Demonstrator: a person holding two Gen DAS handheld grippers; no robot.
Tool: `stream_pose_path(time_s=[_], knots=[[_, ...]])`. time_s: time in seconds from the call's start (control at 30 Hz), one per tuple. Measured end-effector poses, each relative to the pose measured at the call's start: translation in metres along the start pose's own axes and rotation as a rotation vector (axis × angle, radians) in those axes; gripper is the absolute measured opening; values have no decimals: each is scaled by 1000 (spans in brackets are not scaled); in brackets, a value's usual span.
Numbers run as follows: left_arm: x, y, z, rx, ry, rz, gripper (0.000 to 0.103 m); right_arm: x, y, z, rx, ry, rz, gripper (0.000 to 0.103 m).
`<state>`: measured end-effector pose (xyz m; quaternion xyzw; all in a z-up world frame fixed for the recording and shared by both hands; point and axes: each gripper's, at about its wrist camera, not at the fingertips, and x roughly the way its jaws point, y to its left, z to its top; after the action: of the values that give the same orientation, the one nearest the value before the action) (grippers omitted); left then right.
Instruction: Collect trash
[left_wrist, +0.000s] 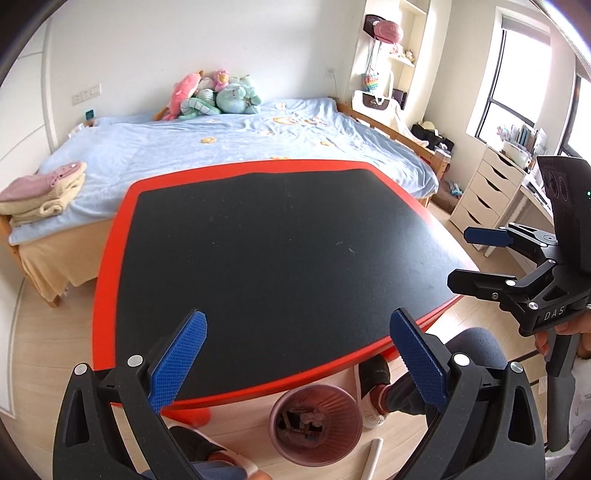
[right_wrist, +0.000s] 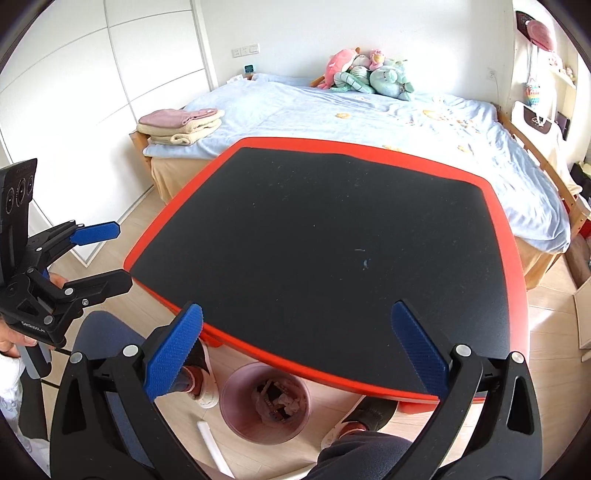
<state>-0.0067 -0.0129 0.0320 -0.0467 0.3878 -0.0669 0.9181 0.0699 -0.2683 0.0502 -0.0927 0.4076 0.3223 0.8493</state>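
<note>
Both claws spread wide, nothing pinched. Left claw hangs over the near edge of the tabletop, black mat with a red rim; right claw over the same near edge, toward the right corner. In the left wrist view the right claw shows side-on off the tabletop's right edge, jaws apart, held by a hand. Pink trash bin stands on the wood floor just below the near edge, partly tucked under it, between the person's two shoes; crumpled paper and wrappers inside (contents too small to itemise). A white tube lies on the floor just beside the bin. Bed with blue cover sits beyond the far edge.
</note>
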Motion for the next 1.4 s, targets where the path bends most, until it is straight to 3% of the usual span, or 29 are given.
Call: stream_pose_path(time_s=[0.4,0.73,0.87,1.4], knots=[[7,7,17,-15,14,82,97,-4,-4,18,-1,-42,-33,100],[8,7,21,-30,17,87,97,-10,-8,24,2,-67,-39,100],[8,9,23,-44,12,126,97,-10,-8,24,0,-68,-45,100],[6,5,24,-36,1,125,97,-11,-8,24,-1,-67,-46,100]])
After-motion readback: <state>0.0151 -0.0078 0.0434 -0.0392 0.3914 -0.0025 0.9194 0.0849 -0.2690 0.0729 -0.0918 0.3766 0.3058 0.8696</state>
